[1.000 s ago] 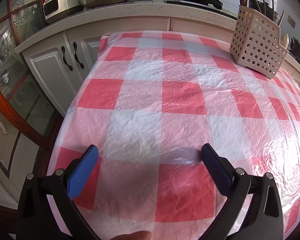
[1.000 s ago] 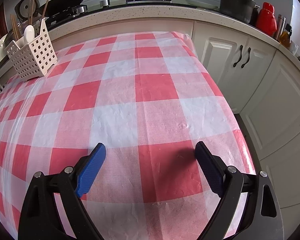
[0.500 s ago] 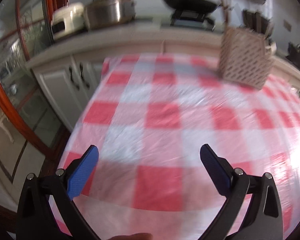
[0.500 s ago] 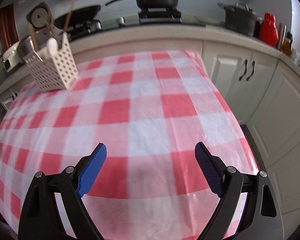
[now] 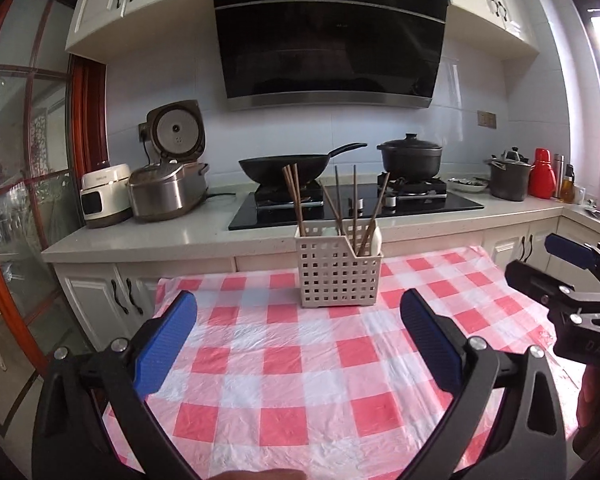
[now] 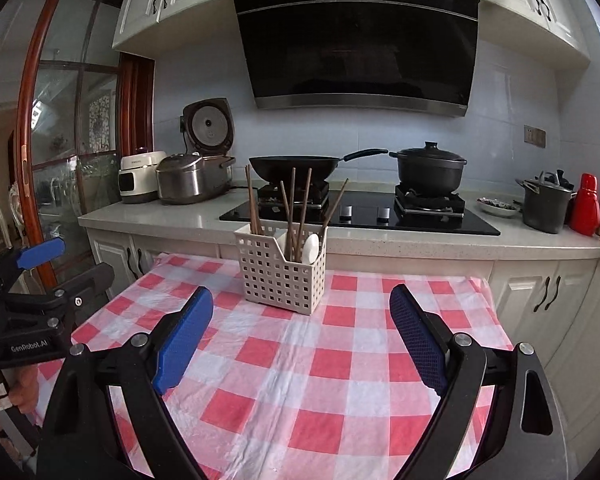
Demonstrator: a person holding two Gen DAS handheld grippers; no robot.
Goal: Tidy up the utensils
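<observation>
My left gripper wide open, empty. My right gripper wide open, empty too. Basket at far end of table, chopsticks and spoon inside. Looks done; next, check nothing left out.

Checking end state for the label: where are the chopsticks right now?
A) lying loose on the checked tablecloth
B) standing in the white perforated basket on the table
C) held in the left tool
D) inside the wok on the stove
B: the chopsticks stand upright in the white perforated basket, beside a white spoon; the left tool and right tool are both open and hold nothing.
</observation>
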